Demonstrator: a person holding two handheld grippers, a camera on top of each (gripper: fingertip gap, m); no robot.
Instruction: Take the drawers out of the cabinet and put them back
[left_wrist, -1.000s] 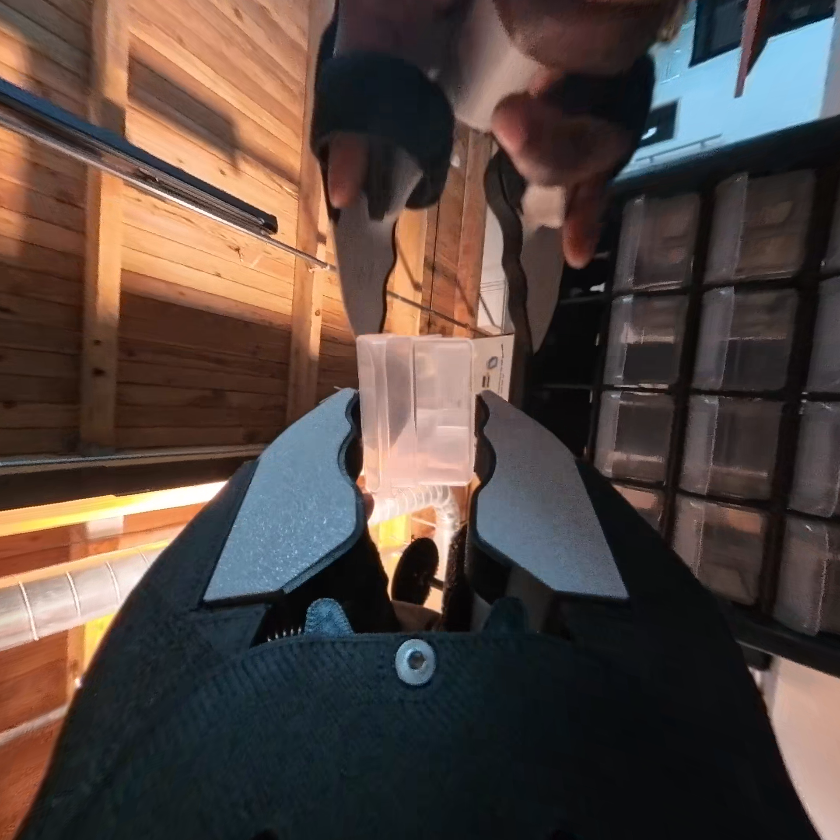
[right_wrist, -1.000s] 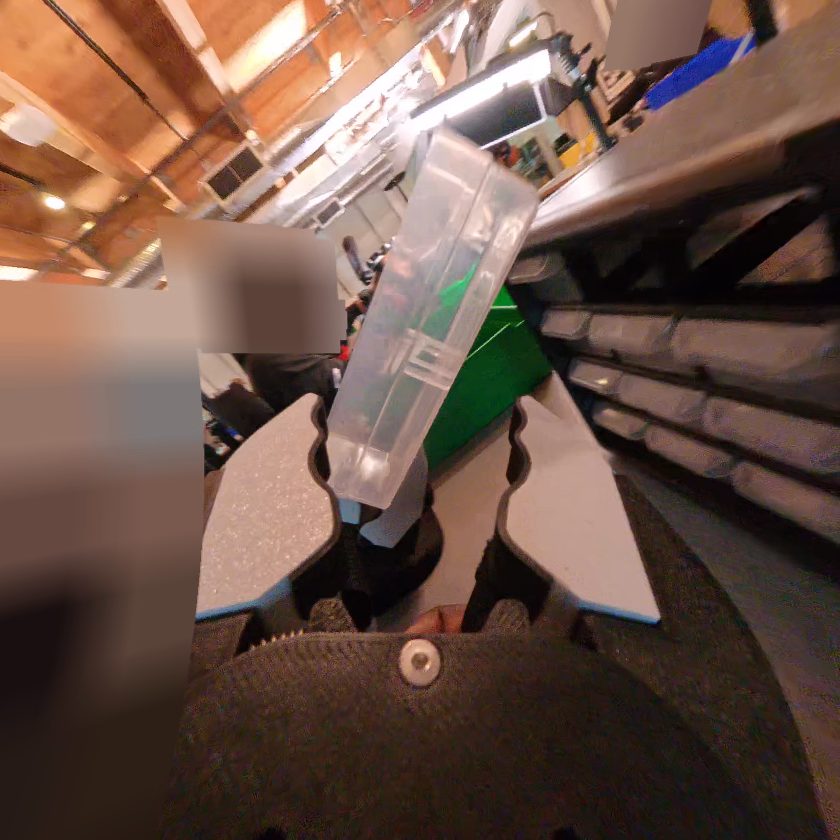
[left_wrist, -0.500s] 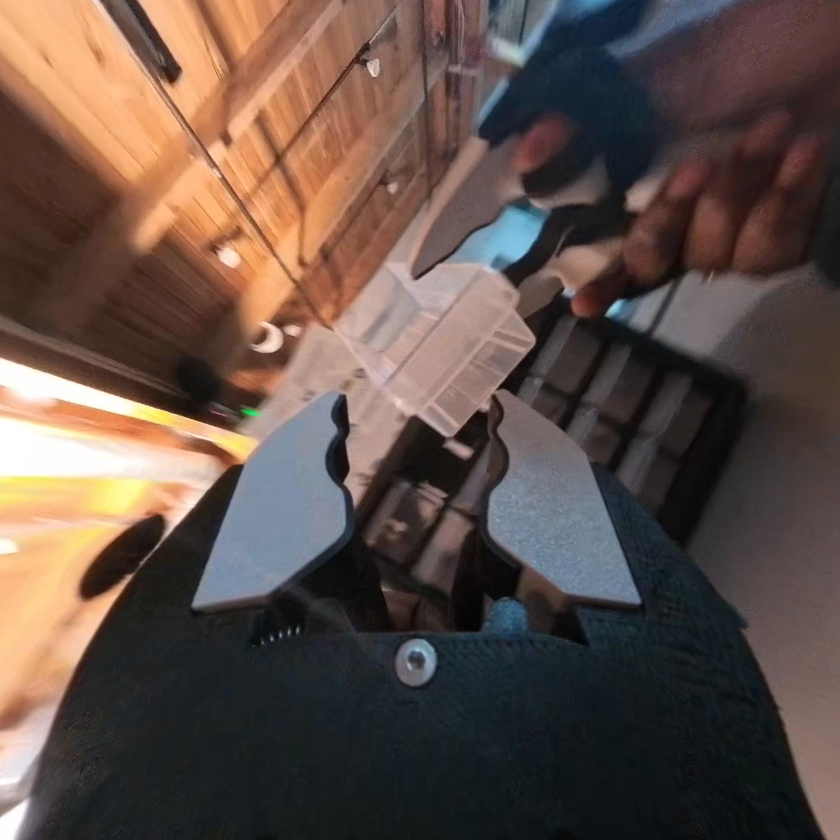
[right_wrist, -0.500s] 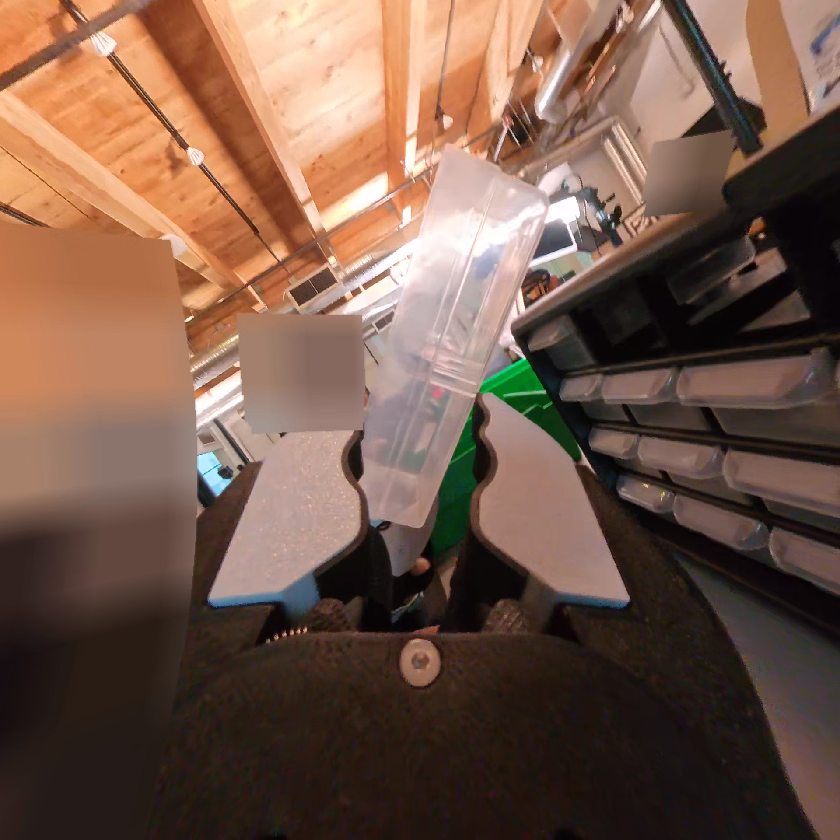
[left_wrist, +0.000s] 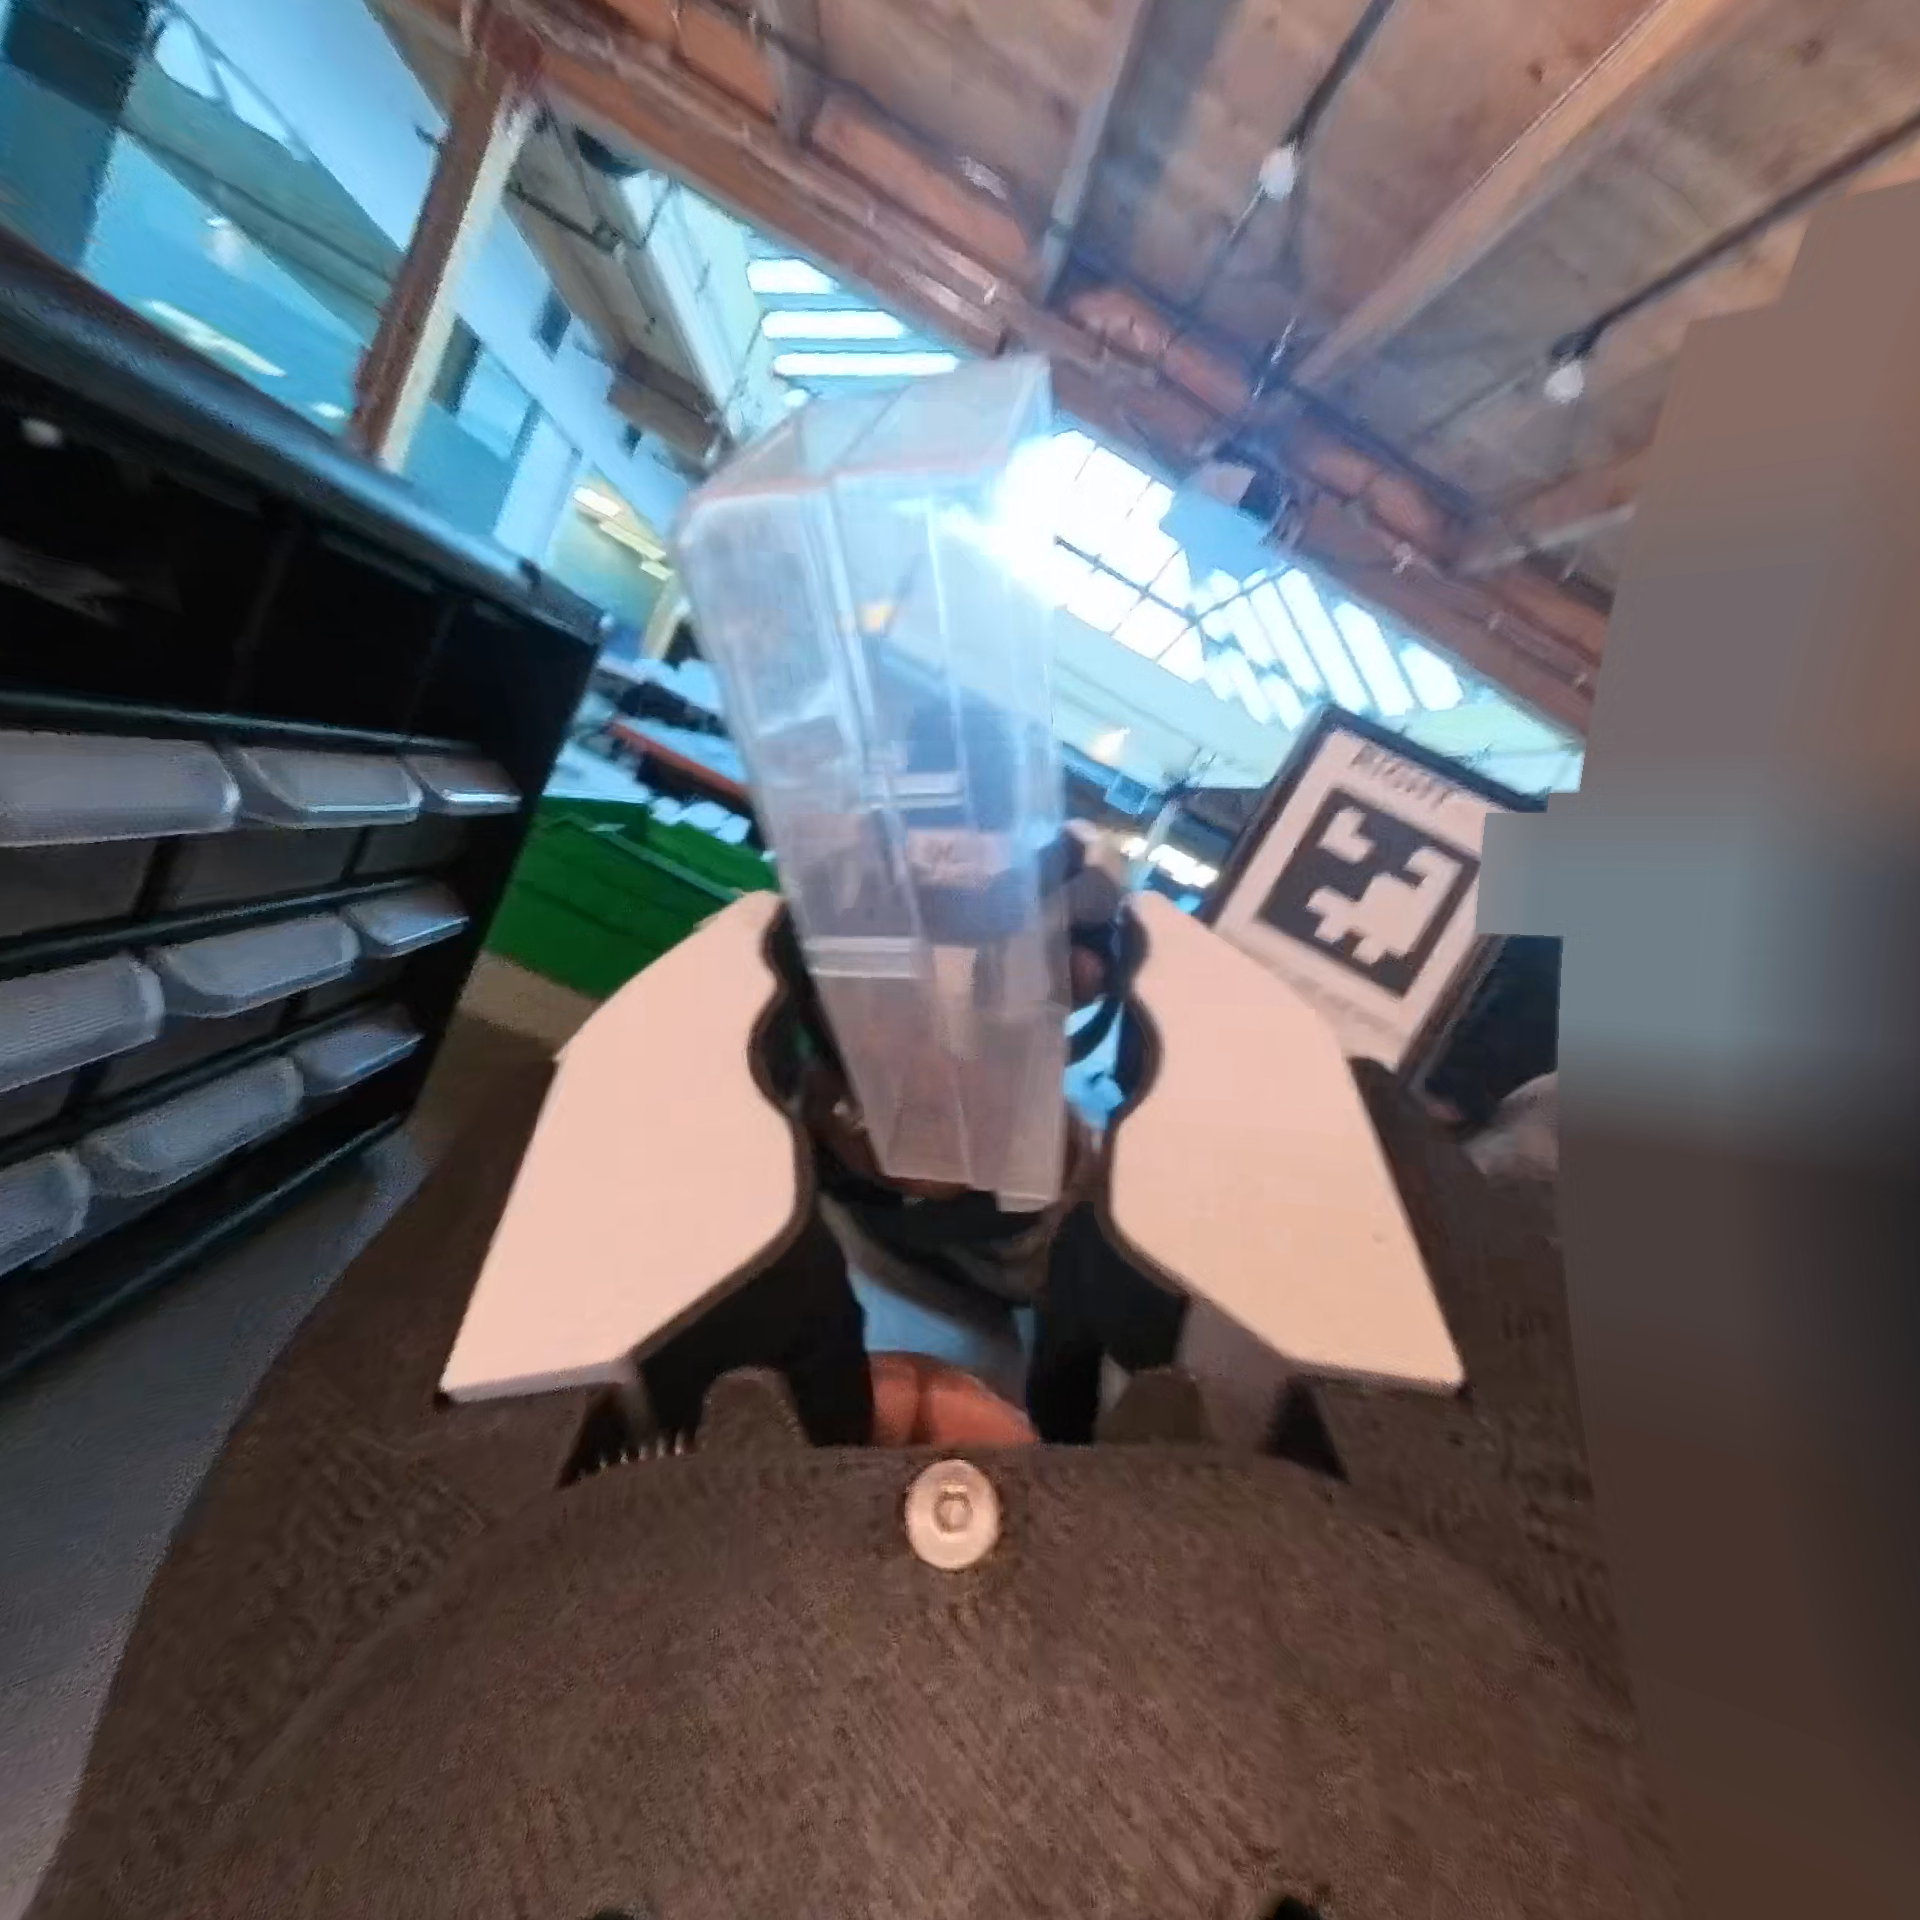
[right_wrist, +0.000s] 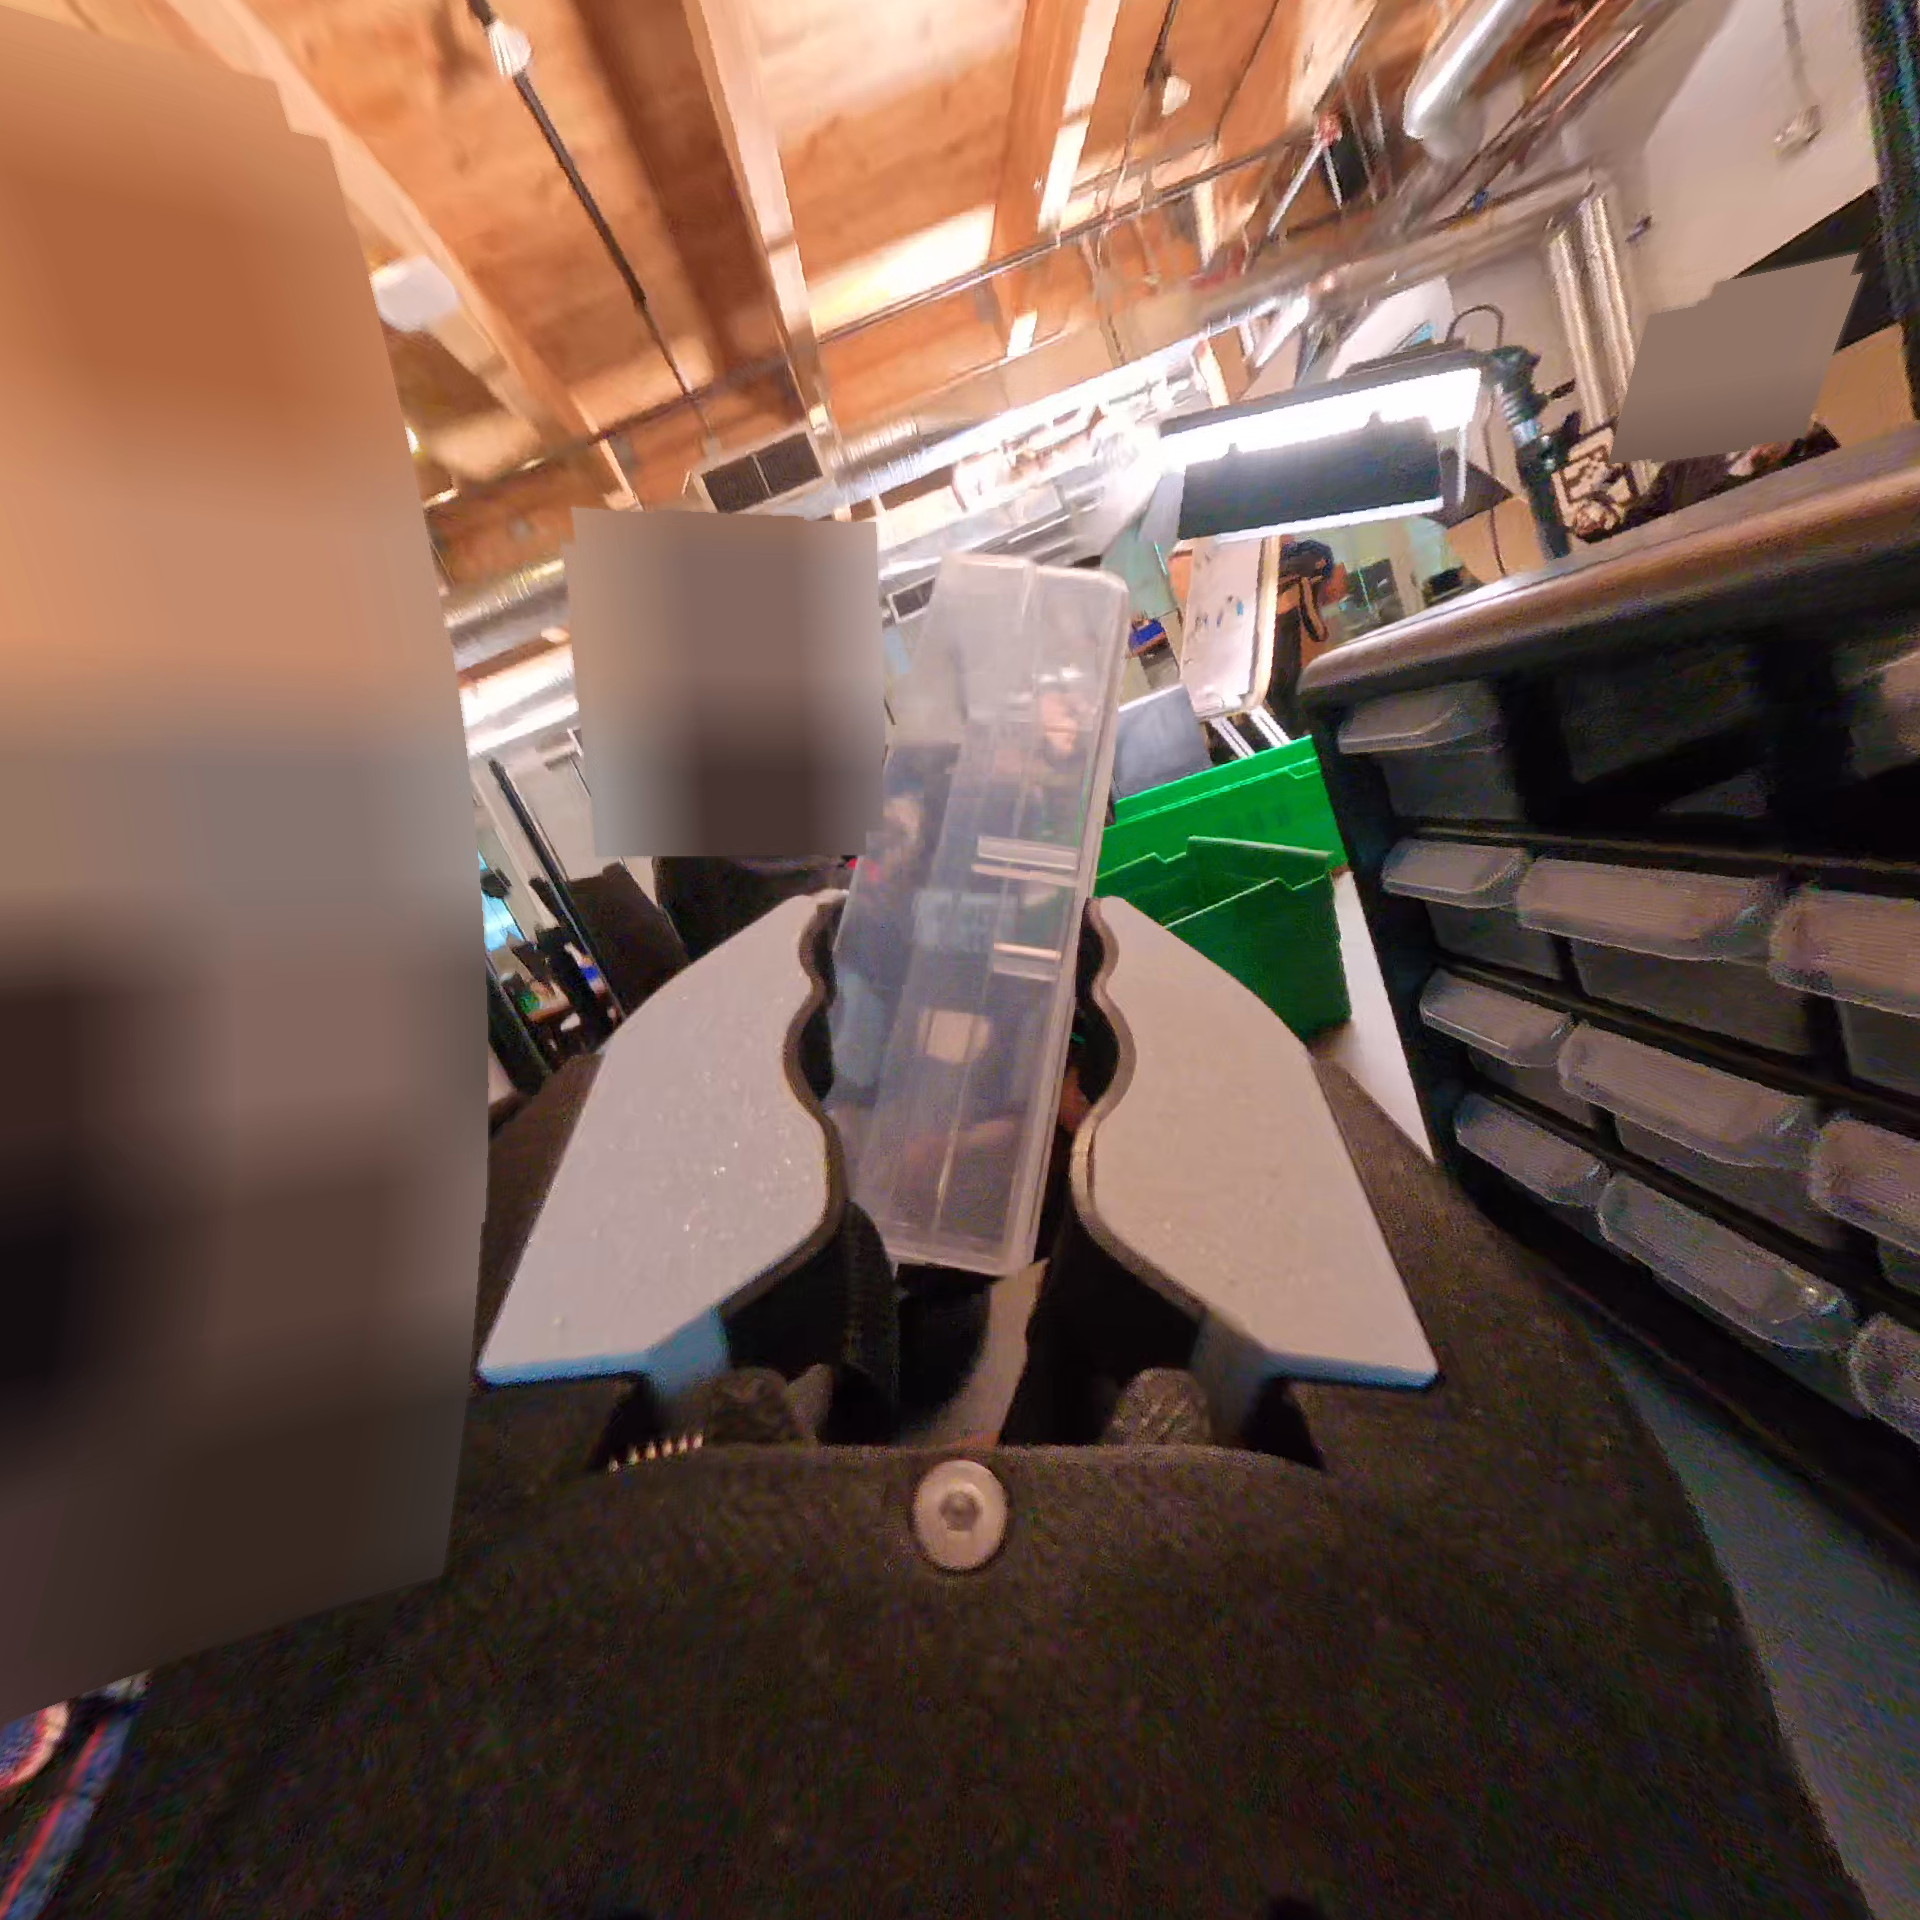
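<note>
A clear plastic drawer (right_wrist: 997, 831) stands on end between the fingers of my right gripper (right_wrist: 961, 935), which is shut on it. The same drawer (left_wrist: 894, 727) also rises between the fingers of my left gripper (left_wrist: 956, 935), whose jaws stand wider than the drawer, with a gap on the right side. The two grippers face each other with the drawer between them. The black cabinet (right_wrist: 1621, 810) with several clear drawers is at the right in the right wrist view and at the left in the left wrist view (left_wrist: 260, 644). Its top row has open slots.
A green bin (right_wrist: 1247, 883) stands on the grey table beyond the cabinet; it also shows in the left wrist view (left_wrist: 623, 883). A black-and-white marker board (left_wrist: 1361, 883) stands at the right. A lamp (right_wrist: 1320, 457) hangs over the cabinet. Blurred patches hide people.
One second ago my left gripper was shut on the drawer and the right was open around it. The right closed on it and the left let go. Both swung round toward the cabinet.
</note>
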